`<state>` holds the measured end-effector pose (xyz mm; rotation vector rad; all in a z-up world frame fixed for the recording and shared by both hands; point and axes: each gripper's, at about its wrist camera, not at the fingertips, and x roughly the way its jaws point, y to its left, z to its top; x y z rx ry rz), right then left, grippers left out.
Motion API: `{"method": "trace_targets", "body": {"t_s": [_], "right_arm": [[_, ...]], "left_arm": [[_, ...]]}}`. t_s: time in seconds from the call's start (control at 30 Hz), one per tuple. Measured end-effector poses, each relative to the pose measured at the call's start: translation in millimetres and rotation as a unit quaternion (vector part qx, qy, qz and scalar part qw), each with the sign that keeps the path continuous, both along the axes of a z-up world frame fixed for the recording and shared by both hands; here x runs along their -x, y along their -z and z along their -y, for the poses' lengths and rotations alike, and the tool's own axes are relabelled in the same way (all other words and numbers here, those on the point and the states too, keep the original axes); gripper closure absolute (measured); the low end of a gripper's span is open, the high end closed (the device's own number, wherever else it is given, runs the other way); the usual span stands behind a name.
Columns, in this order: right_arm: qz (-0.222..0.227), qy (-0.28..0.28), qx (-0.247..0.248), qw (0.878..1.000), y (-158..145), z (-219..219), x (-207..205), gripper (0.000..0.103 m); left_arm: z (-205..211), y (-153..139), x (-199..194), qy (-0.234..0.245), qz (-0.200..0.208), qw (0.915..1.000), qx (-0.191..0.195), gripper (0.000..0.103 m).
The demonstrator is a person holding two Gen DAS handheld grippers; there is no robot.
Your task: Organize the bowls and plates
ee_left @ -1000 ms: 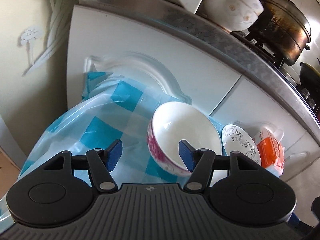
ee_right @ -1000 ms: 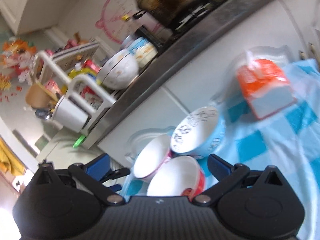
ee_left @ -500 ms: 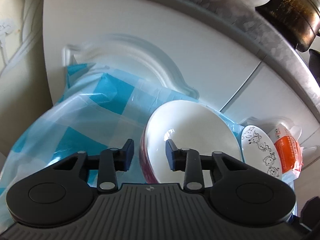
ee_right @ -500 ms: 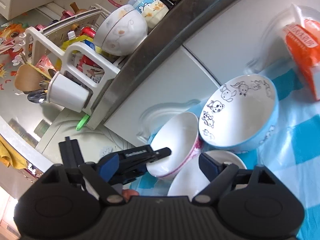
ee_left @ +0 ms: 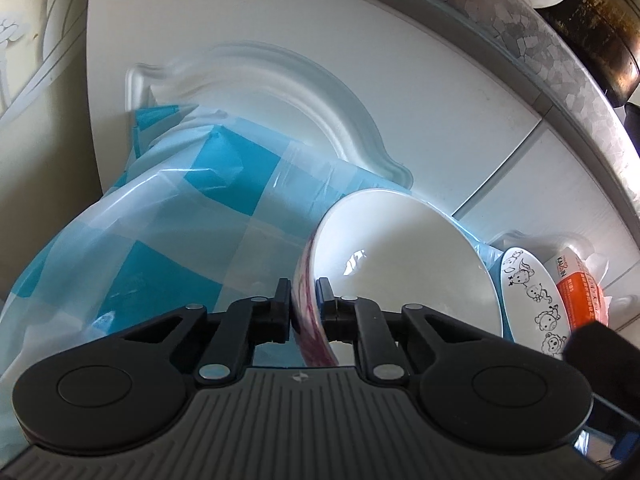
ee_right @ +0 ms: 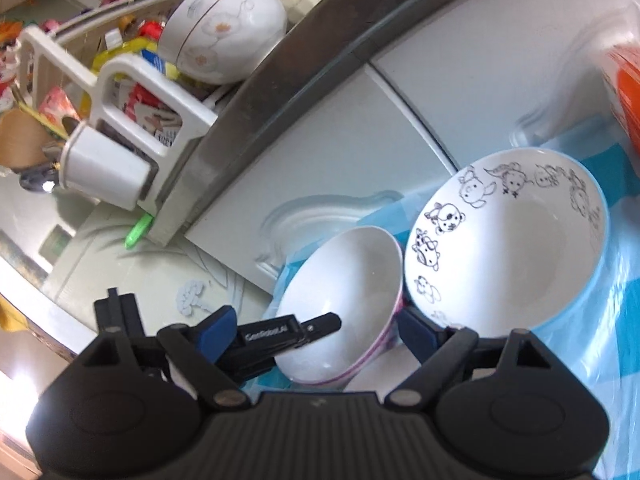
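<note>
The left gripper (ee_left: 303,307) has its fingers (ee_left: 282,304) pinched tight on the near rim of the pink-patterned bowl (ee_left: 404,264), one finger outside the wall and one inside. That bowl sits tilted on the blue checked cloth (ee_left: 168,248) covering the counter, right up against a white cabinet door (ee_left: 280,40). The right gripper (ee_right: 320,332) hovers just in front with its fingers spread wide, holding nothing; the same bowl sits between them and partly above, in its own view. Just beside the held bowl, rims touching or nearly so, is the cartoon-animal bowl (ee_right: 516,240) with a blue outside, and something white shows below both, perhaps a third bowl, though I cannot tell. An orange packet (ee_left: 576,292) lies beyond.

My worry is the grip: a thin pinch on a glazed rim could let the bowl swing or slip once lifted. The neighbouring bowl is so close that a careless lift might knock or drag it. The loose plastic cloth could also shift underneath, and the two grippers are crowded enough to bump each other.
</note>
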<state>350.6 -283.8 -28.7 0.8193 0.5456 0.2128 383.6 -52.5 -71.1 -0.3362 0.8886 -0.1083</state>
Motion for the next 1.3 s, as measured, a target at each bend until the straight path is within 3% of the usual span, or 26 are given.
{"method": "trace_targets", "body": {"t_s": [0.23, 0.5, 0.7, 0.97, 1.03, 1.3], "right_arm": [[-0.033, -0.012, 0.043, 0.998, -8, -12, -18, 0.007], [-0.025, -0.037, 0.079, 0.996, -17, -27, -30, 0.007], [-0.045, -0.055, 0.091, 0.993, -14, -41, -57, 0.008], [-0.049, -0.070, 0.088, 0.992, -15, -48, -72, 0.008], [-0.048, -0.065, 0.068, 0.994, -14, -45, -69, 0.008], [-0.026, -0.044, 0.047, 0.998, -28, -51, -44, 0.007]], "left_arm": [[-23, -1, 4, -0.017, -0.002, 0.9999, 0.002, 0.089], [-52, -1, 4, -0.024, 0.001, 0.9997, 0.002, 0.088], [-56, 1, 1, -0.018, 0.005, 0.9998, -0.001, 0.087], [-56, 1, 7, -0.016, 0.018, 0.9997, 0.004, 0.090], [-56, 1, 10, -0.021, 0.019, 0.9996, 0.008, 0.096], [-55, -22, 31, -0.018, 0.025, 0.9994, 0.013, 0.096]]}}
